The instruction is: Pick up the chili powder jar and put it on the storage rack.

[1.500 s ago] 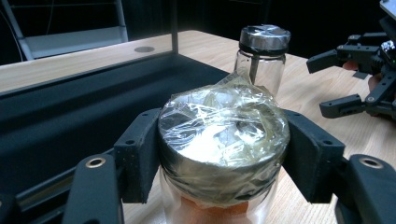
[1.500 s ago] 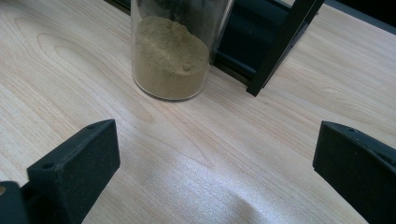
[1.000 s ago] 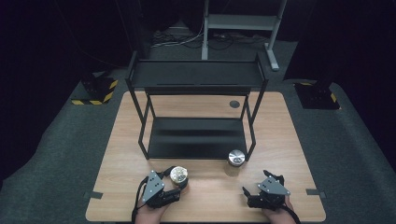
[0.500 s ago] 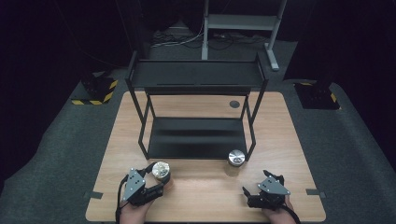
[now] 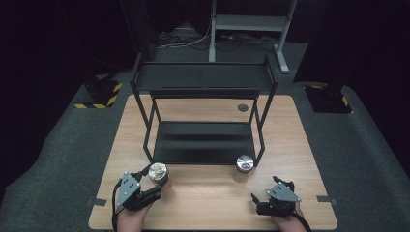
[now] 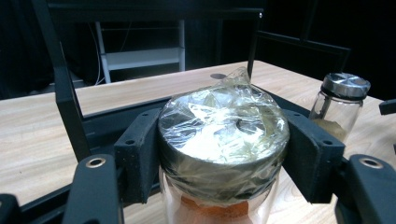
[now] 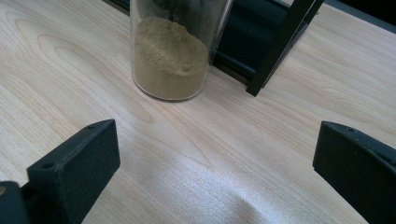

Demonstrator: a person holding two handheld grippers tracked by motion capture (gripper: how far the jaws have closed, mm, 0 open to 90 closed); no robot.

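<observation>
Two glass jars stand on one wooden table (image 5: 208, 203): one jar with crinkled film over its lid (image 5: 158, 172) and orange contents, and one jar with a bare metal lid (image 5: 244, 164) and tan powder inside. One black two-shelf rack (image 5: 203, 77) sits on the table. Two handheld grippers are present, the left gripper (image 5: 153, 181) and the right gripper (image 5: 258, 205), each with two black jaws. Two yellow-and-black striped blocks (image 5: 99, 94) lie on the floor.
</observation>
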